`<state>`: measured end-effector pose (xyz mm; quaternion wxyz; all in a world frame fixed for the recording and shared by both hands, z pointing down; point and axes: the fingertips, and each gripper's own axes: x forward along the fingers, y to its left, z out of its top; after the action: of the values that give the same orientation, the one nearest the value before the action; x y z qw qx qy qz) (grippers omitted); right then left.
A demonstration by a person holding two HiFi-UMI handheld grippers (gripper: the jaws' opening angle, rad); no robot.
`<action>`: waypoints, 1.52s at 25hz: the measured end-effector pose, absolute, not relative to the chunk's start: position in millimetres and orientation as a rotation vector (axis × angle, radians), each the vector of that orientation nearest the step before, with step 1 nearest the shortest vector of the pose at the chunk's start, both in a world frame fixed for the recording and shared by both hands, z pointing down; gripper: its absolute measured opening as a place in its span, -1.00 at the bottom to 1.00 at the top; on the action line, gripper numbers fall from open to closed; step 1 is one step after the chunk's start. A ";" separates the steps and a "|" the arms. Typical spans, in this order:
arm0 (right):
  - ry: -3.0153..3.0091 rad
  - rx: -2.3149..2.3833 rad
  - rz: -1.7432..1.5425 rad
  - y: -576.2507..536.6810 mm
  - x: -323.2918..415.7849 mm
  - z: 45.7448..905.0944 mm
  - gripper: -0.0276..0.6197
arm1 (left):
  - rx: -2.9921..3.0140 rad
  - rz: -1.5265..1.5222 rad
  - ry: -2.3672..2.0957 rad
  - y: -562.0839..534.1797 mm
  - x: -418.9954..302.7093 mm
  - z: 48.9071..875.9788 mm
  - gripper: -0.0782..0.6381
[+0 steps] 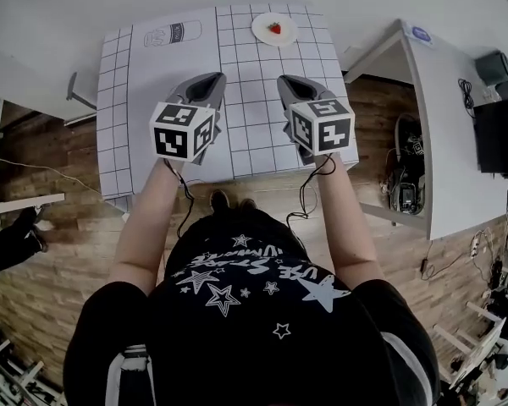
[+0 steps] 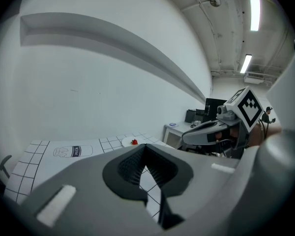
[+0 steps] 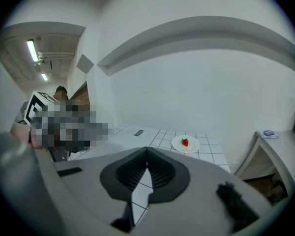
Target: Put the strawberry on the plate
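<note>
A red strawberry (image 1: 274, 28) lies on a small white plate (image 1: 262, 32) at the far edge of the gridded table. The same strawberry (image 3: 185, 142) on the plate (image 3: 192, 146) shows ahead in the right gripper view, and small and far off as the strawberry (image 2: 133, 142) in the left gripper view. My left gripper (image 1: 206, 83) and right gripper (image 1: 289, 84) hover side by side over the near half of the table, well short of the plate. Both have their jaws closed together with nothing between them.
A milk-carton drawing (image 1: 173, 34) is printed on the white table mat (image 1: 152, 100) at the far left. A white side desk (image 1: 457, 117) with cables and a dark box stands to the right. Wooden floor surrounds the table.
</note>
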<state>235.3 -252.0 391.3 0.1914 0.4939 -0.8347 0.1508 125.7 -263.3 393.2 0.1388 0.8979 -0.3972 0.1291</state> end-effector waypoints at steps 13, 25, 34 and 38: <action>-2.350 1.388 0.519 -223.4 219.0 427.2 -0.87 | 2.561 0.445 -1.108 -222.3 106.1 420.5 -0.76; -2.242 1.651 0.491 -198.9 131.4 399.1 -0.87 | 2.718 0.378 -0.890 -218.4 17.4 402.5 -0.76; -2.099 1.855 0.479 -141.2 78.5 389.9 -0.87 | 2.819 0.326 -0.682 -182.8 -23.5 392.3 -0.76; -2.070 1.879 0.498 -115.3 65.8 390.8 -0.87 | 2.823 0.307 -0.632 -164.6 -34.6 390.9 -0.76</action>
<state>65.8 -115.3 390.8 0.1505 0.6543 -0.7206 0.1734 -34.6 -164.6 390.9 0.1158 0.9639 -0.2158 0.1048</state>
